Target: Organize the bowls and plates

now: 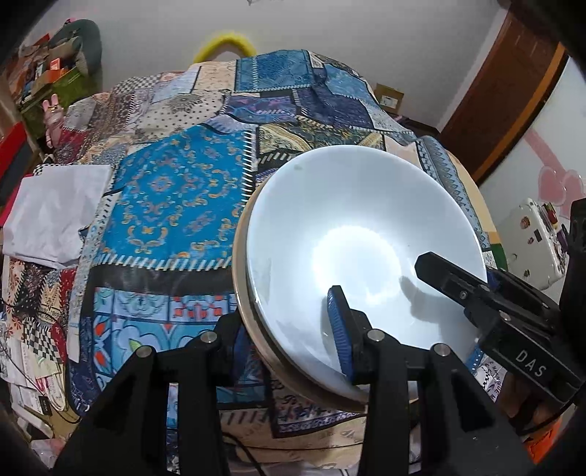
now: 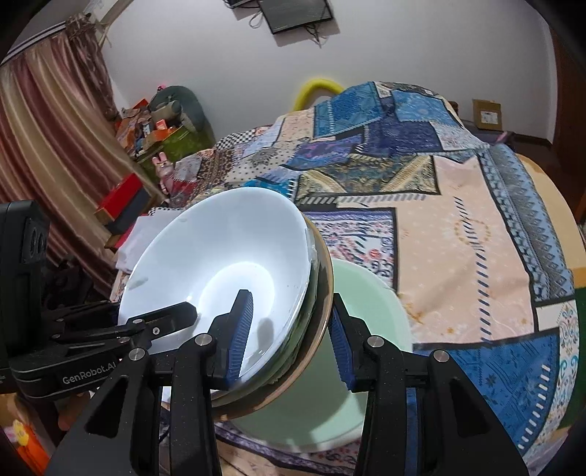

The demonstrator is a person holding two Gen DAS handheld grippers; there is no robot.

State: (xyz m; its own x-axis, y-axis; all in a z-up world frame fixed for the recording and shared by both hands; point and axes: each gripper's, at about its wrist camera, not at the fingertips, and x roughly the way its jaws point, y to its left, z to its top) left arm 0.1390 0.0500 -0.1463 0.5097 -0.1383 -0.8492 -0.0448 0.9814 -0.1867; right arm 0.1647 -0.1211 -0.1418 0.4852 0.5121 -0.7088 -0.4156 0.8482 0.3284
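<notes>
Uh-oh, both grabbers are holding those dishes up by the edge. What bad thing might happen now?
1. The white bowl sits loosely in a tan-rimmed dish; tilted, it might slide out.
2. The left gripper and right gripper pinch only the rims, so uneven pulling could loosen a grip.
3. The green plate lies below; dropped dishes could hit it.

Lived-in room of a home, likely bedroom or living room. Patchwork-print cloth (image 2: pixel 457 234) in blue, beige and black covers the big surface mid-room. Pink-brown striped curtains (image 2: pixel 47 146) hang on one side. Plain white wall (image 2: pixel 219 47) with a dark flat screen (image 2: pixel 295 14) mounted high, cables dangling. Cluttered corner: boxes and packets (image 2: pixel 154 128), a grey-green backpack (image 2: pixel 183 102), a red box (image 2: pixel 122 199). Brown wooden door frame (image 1: pixel 512 95), small cardboard box (image 2: pixel 486 114) by the wall, white case with stickers (image 1: pixel 534 238). Papers and loose wires (image 1: pixel 33 351) lie low at one side. Household clutter throughout.
</notes>
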